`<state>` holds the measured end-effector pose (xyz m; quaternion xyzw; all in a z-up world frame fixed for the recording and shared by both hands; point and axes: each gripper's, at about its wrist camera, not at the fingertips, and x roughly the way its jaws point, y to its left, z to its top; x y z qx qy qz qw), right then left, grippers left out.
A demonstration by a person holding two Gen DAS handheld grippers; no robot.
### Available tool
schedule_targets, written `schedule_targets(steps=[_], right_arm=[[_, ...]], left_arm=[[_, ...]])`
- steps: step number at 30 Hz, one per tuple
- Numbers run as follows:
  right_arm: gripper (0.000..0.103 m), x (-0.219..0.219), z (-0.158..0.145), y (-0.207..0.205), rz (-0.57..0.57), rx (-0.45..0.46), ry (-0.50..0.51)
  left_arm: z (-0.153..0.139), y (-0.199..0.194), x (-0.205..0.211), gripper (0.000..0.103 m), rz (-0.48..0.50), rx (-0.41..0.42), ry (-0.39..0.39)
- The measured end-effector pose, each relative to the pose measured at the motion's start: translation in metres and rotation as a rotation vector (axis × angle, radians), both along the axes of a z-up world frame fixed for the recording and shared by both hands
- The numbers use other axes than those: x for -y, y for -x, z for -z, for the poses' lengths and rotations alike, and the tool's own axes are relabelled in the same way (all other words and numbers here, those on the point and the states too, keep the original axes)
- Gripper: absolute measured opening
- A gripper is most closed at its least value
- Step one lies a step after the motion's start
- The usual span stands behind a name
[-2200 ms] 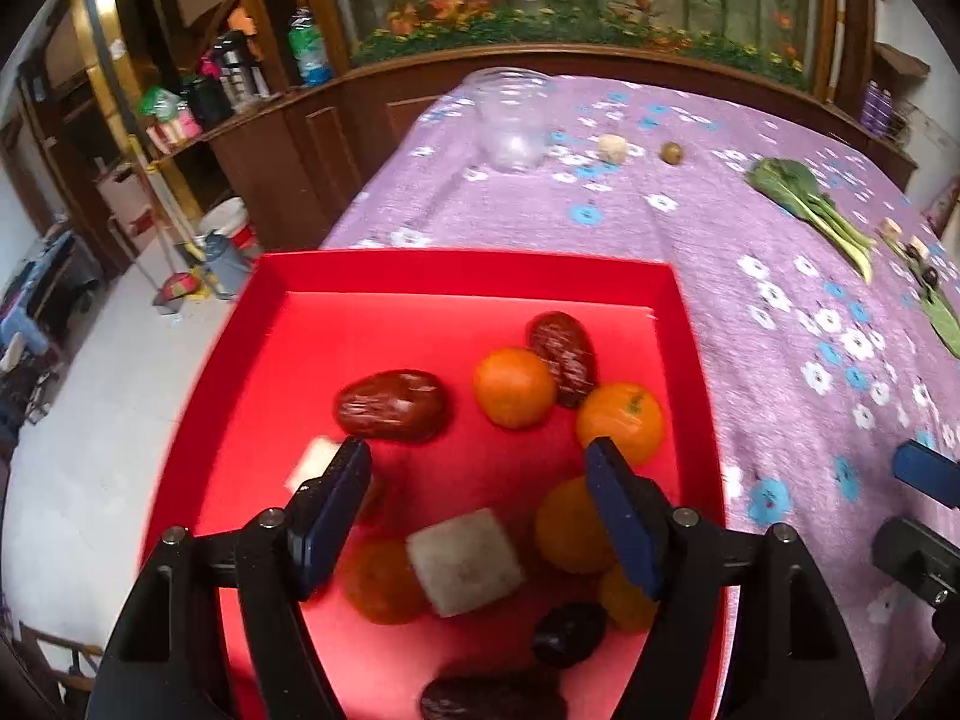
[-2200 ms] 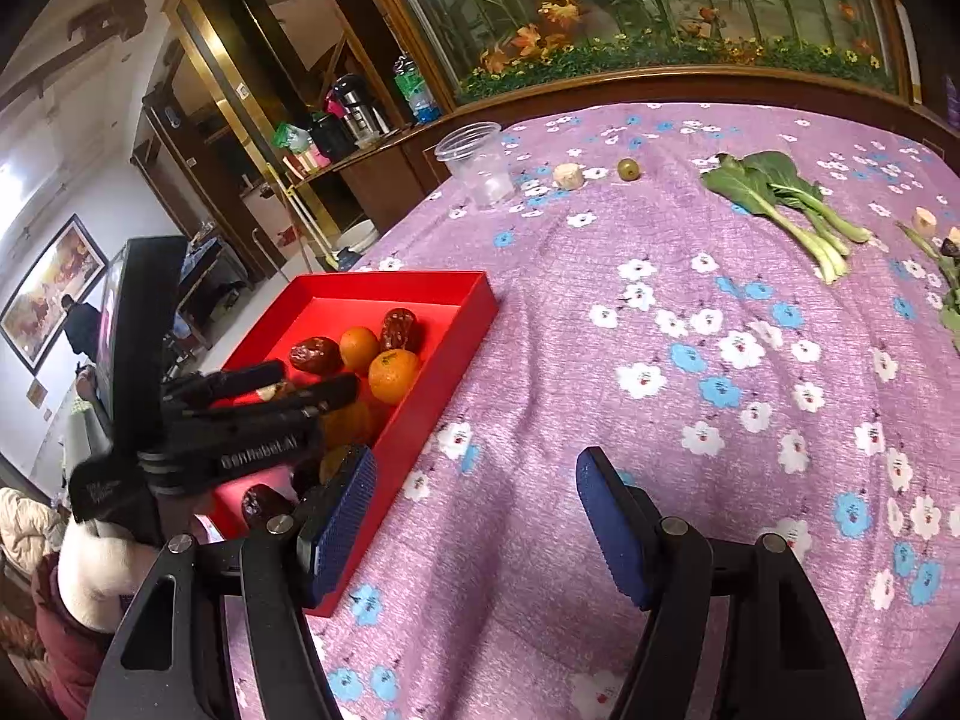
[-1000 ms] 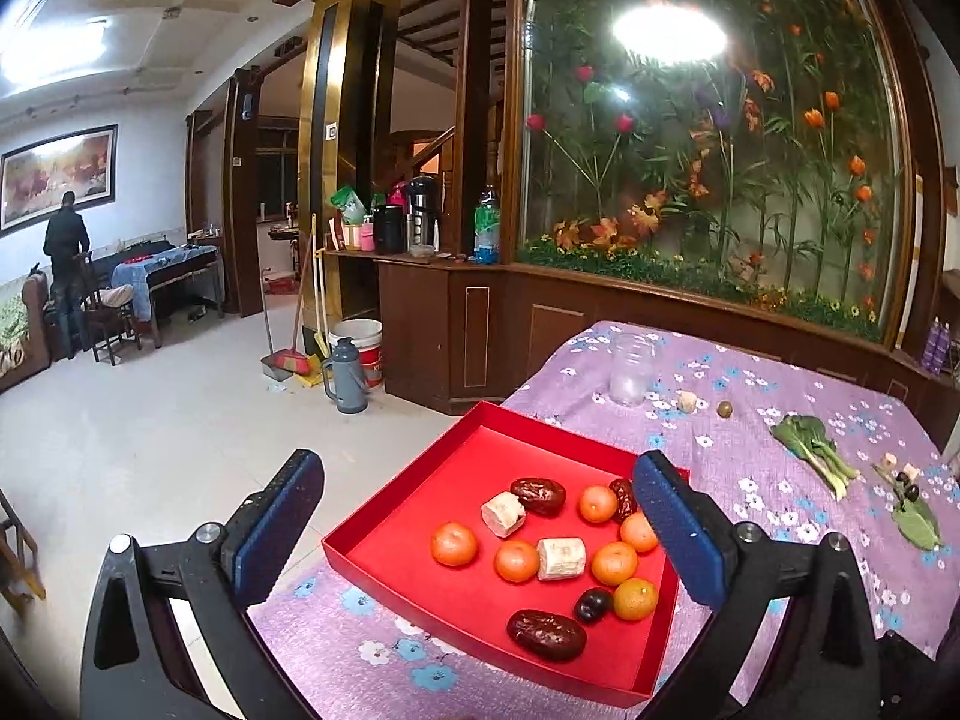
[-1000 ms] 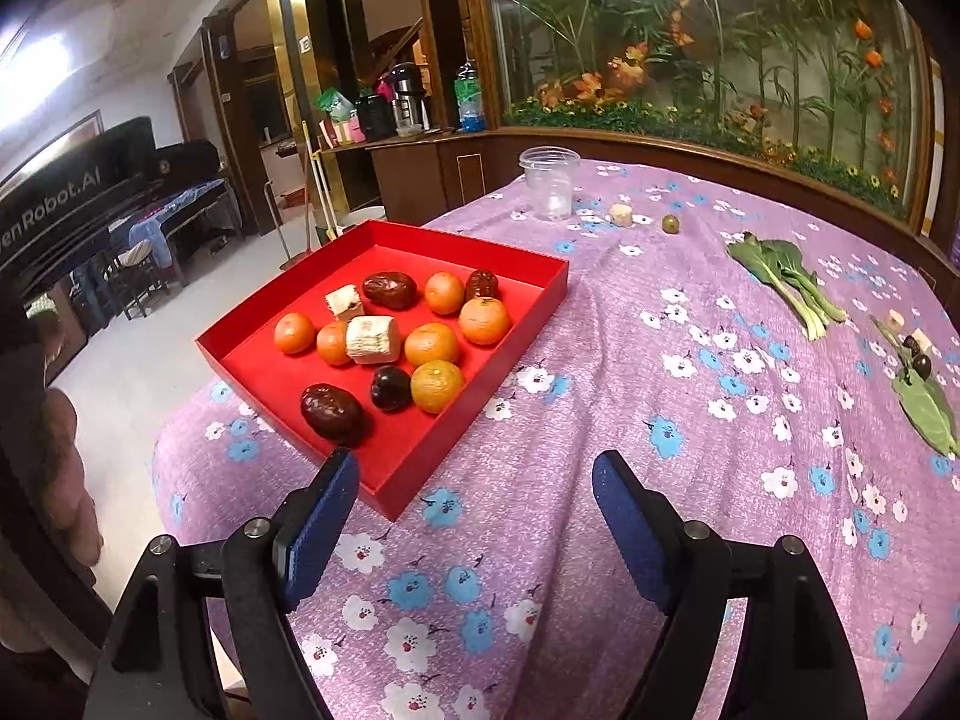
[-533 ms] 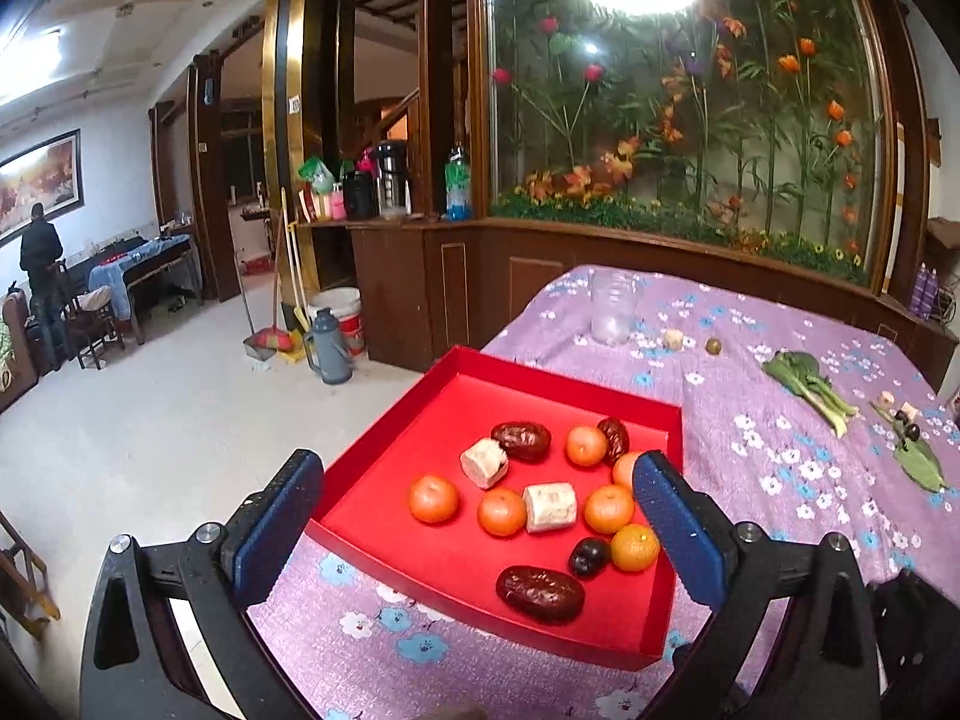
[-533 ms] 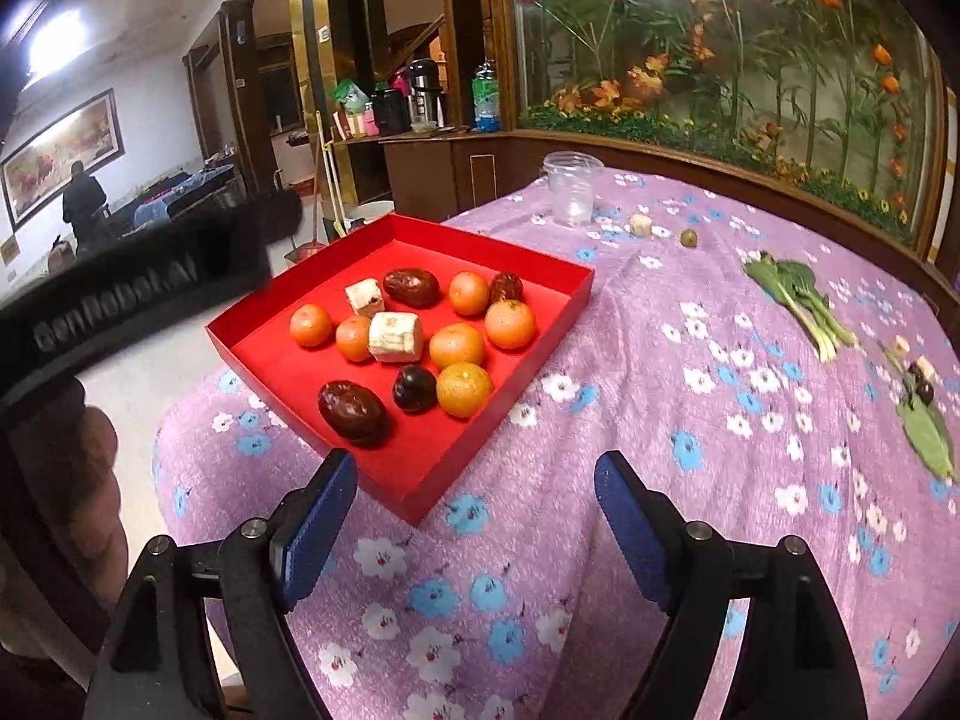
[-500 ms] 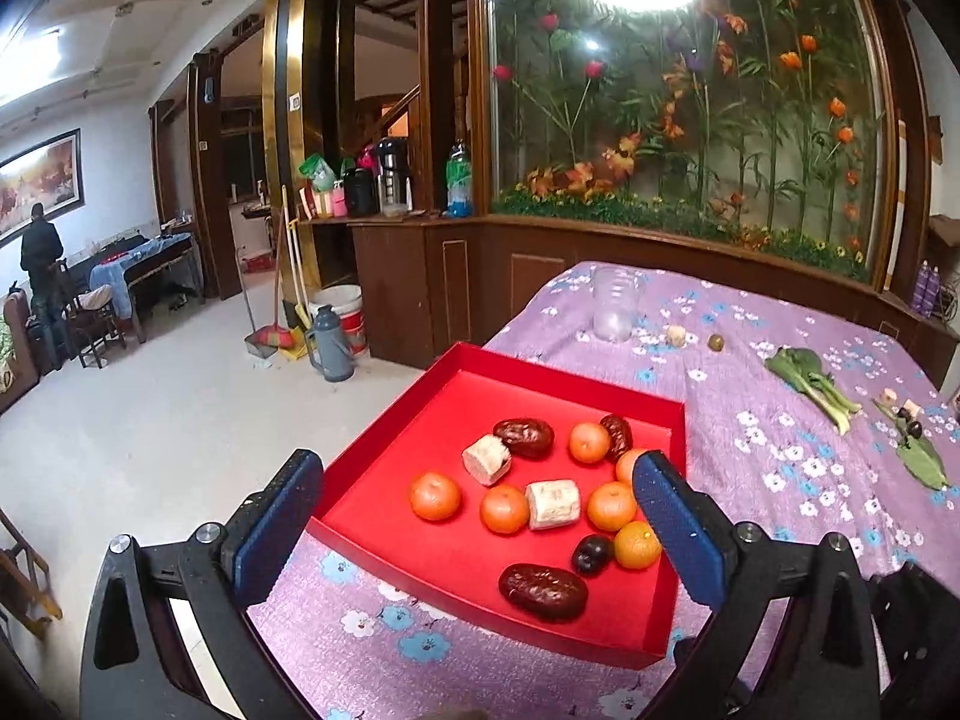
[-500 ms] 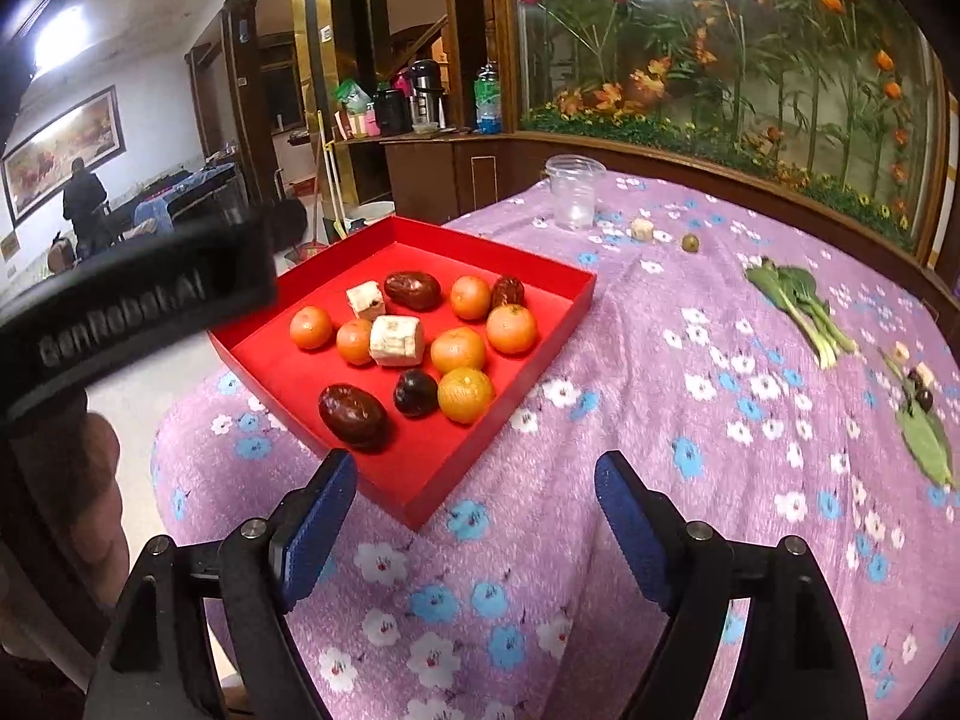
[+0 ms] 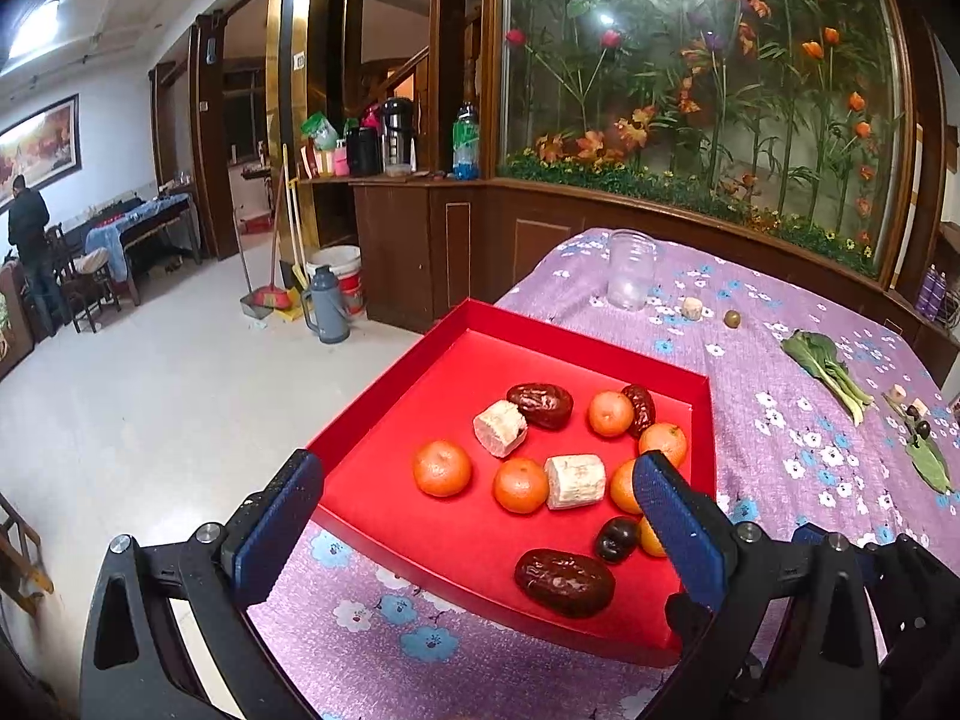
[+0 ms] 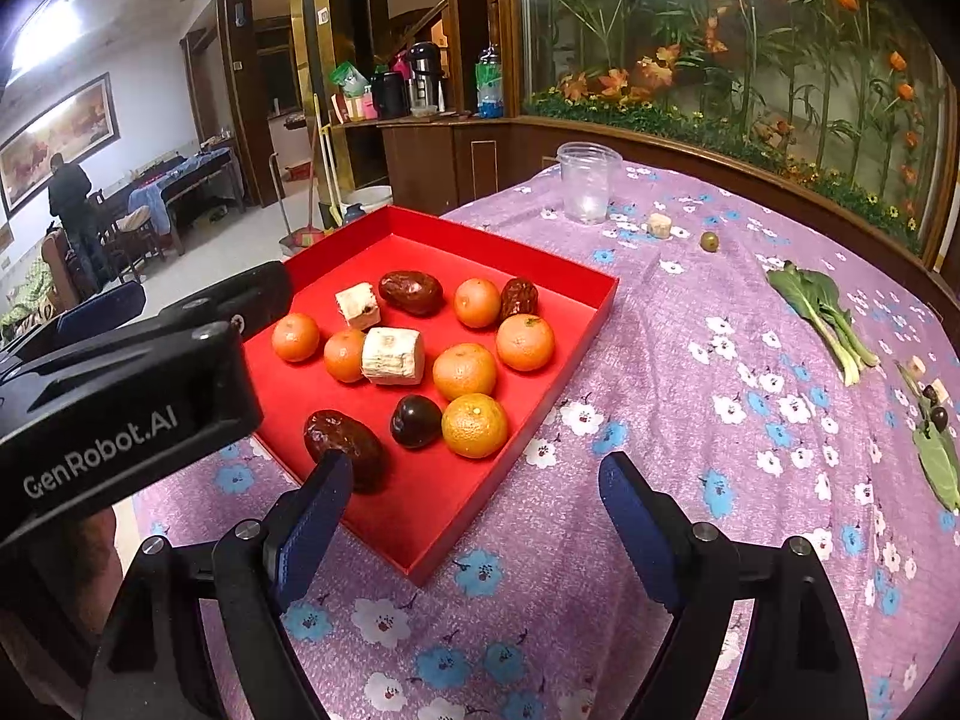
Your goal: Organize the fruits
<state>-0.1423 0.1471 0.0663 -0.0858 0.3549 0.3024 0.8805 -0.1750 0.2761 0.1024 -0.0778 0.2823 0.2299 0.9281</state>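
A red tray (image 10: pixel 576 324) sits on the table (image 10: pixel 720 450), at its left edge, on a purple flowered cloth. In the tray lie six oranges (image 10: pixel 474 425), three brown dates (image 10: pixel 343 441), one dark plum (image 10: pixel 415 420) and two pale stem chunks (image 10: pixel 393 356), all loose toward the tray's right and near side. The big date lies nearest the front wall, the plum just beside the front orange.

The left claw (image 9: pixel 480 519) hangs over the tray's near corner, jaws spread wide and grasping nothing; the fruit shows between its blue pads (image 9: pixel 675 519) but apart from them. The right claw (image 10: pixel 474 525) is likewise released and empty, above the cloth at the tray's near right corner, its left pad (image 10: pixel 315 516) in front of the big date.

Farther back on the cloth stand a clear cup (image 10: pixel 588 183), a small pale chunk (image 10: pixel 659 224) and a green olive-like fruit (image 10: pixel 709 240). To the right lie leafy greens (image 10: pixel 822 312) and some small scraps (image 10: pixel 933 408).
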Motion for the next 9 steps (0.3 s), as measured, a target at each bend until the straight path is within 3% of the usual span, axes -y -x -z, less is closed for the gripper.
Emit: schedule_targets(steps=[9], right_arm=[[0.088,-0.0023,0.0009,-0.0008,0.002,-0.008,-0.007]], left_arm=[[0.0037,0.0003,-0.0022,0.103,-0.008,-0.017,-0.001]])
